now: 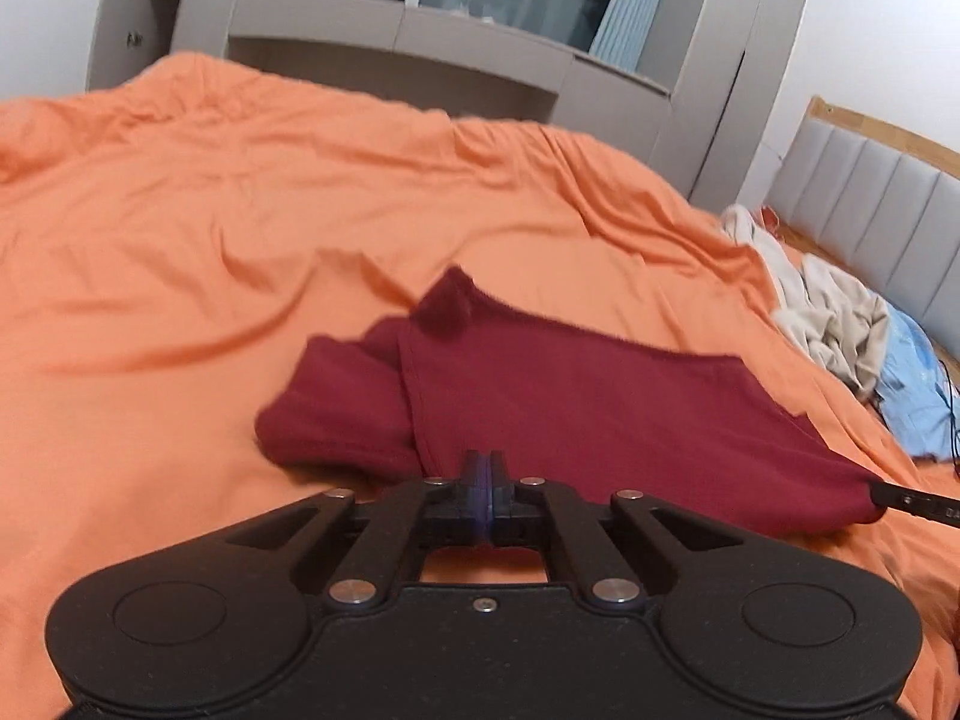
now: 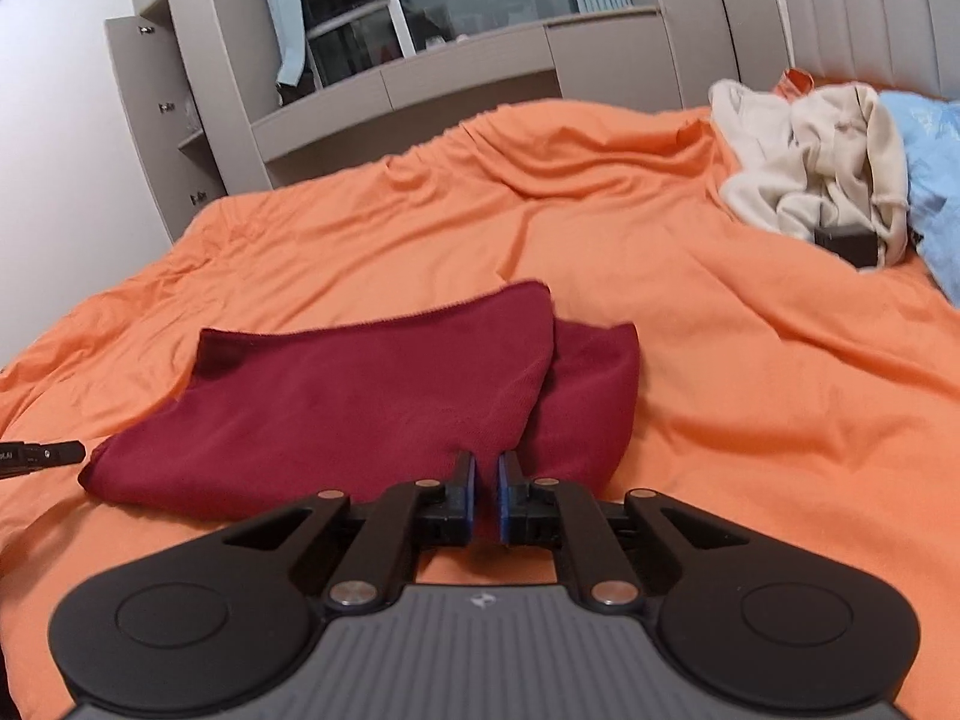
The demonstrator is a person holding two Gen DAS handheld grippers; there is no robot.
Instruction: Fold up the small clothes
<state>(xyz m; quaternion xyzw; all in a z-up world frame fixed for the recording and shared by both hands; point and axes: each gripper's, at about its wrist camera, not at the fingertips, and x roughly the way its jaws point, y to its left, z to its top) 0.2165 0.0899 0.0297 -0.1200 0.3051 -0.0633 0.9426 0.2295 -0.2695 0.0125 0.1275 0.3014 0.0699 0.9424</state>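
A dark red garment [image 1: 540,396] lies partly folded on the orange bedsheet [image 1: 210,228], one sleeve sticking out to the left. My left gripper [image 1: 485,468] is shut on the garment's near edge. In the right wrist view the same garment [image 2: 336,414] lies folded with a sleeve out to the right. My right gripper [image 2: 486,480] has its jaws nearly closed with a narrow gap at the garment's near edge; whether cloth is pinched between them is unclear. The right gripper's fingertip shows at the garment's right corner in the left wrist view [image 1: 912,501].
A pile of beige clothes [image 2: 822,162] and a light blue one [image 2: 936,180] lies near the padded headboard [image 1: 870,204]. A small black object [image 2: 846,243] sits by the pile. Grey cabinets [image 1: 420,42] stand beyond the bed.
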